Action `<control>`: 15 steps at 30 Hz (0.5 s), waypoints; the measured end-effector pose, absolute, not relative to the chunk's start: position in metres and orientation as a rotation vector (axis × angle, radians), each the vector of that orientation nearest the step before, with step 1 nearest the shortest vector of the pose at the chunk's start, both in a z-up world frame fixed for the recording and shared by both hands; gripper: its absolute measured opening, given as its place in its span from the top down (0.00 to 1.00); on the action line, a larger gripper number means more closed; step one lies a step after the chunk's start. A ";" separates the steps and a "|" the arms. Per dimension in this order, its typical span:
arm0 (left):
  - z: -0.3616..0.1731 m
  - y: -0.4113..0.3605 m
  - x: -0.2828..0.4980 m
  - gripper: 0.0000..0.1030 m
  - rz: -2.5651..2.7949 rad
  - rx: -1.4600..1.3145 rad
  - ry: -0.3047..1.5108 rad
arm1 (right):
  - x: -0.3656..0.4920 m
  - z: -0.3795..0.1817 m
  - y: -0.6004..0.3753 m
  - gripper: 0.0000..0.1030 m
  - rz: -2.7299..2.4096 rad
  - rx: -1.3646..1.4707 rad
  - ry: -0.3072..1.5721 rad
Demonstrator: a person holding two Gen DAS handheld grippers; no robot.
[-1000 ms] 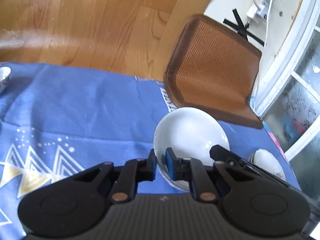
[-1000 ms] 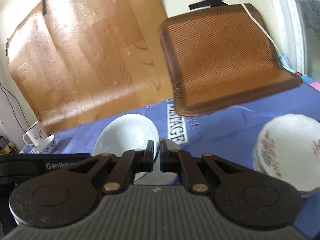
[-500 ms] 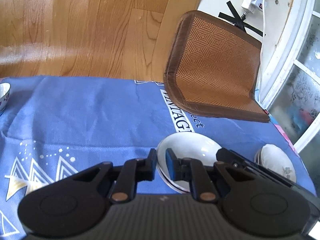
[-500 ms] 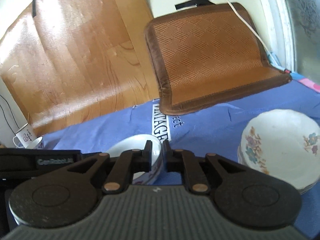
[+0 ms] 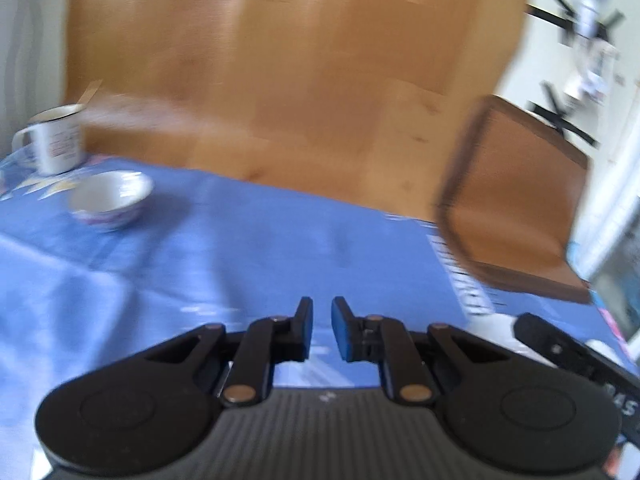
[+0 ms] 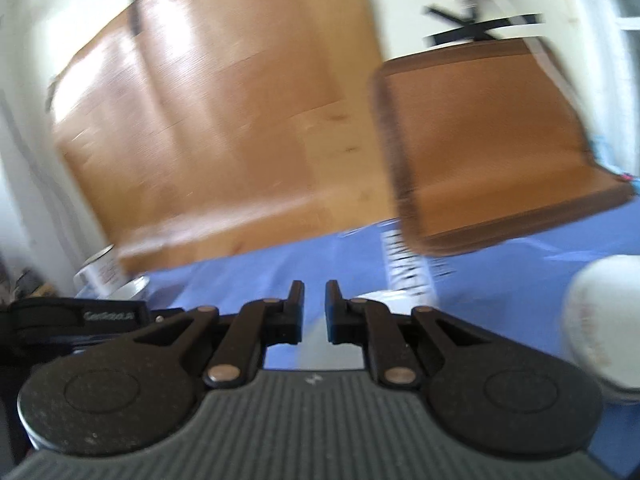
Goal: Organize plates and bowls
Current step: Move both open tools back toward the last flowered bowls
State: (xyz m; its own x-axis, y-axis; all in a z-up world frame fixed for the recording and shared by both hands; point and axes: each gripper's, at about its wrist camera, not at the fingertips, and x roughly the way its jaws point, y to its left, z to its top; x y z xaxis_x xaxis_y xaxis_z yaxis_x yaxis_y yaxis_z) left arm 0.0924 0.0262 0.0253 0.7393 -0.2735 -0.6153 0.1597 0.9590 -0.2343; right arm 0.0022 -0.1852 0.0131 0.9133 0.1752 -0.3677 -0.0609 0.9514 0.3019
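Both views are motion-blurred. My left gripper is empty, its jaws a small gap apart, above the blue tablecloth. A small white bowl with a patterned outside sits far left on the cloth. A sliver of the white bowl shows low right behind the left gripper. My right gripper is empty too, jaws slightly apart. The white bowl's rim peeks just right of its fingers. A stack of floral plates stands at the right edge.
A white mug stands at the far left beyond the small bowl. A brown woven chair seat butts against the table's far right edge; it also shows in the right wrist view. Wooden floor lies beyond the table.
Both grippers have let go of the white bowl, now resting on the cloth. Both have opened slightly and swung left; the small bowl and mug have come into the left view.
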 end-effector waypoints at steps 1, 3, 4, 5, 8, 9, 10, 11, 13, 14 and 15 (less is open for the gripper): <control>0.022 0.041 0.094 0.89 -0.204 -0.176 0.700 | 0.008 0.012 -0.176 0.86 0.149 0.281 0.420; 0.016 0.072 0.097 0.89 -0.128 -0.189 0.694 | 0.020 0.012 -0.155 0.86 0.199 0.266 0.448; 0.014 0.085 0.098 0.89 -0.097 -0.194 0.688 | 0.025 0.013 -0.145 0.86 0.224 0.261 0.456; 0.012 0.102 0.099 0.89 -0.060 -0.199 0.679 | 0.030 0.015 -0.135 0.86 0.246 0.256 0.461; 0.005 0.146 0.105 0.89 0.057 -0.198 0.657 | 0.044 0.016 -0.104 0.86 0.296 0.231 0.476; 0.002 0.160 0.107 0.89 0.086 -0.200 0.650 | 0.050 0.016 -0.094 0.86 0.311 0.219 0.484; -0.002 0.173 0.109 0.89 0.114 -0.206 0.642 | 0.057 0.016 -0.084 0.86 0.325 0.208 0.496; -0.006 0.187 0.110 0.89 0.148 -0.212 0.637 | 0.062 0.015 -0.075 0.86 0.334 0.201 0.511; -0.016 0.212 0.113 0.89 0.201 -0.240 0.636 | 0.080 0.014 -0.057 0.86 0.358 0.201 0.551; -0.021 0.221 0.114 0.89 0.214 -0.268 0.642 | 0.089 0.013 -0.050 0.86 0.369 0.208 0.570; -0.027 0.231 0.115 0.89 0.216 -0.313 0.648 | 0.099 0.013 -0.042 0.86 0.379 0.218 0.588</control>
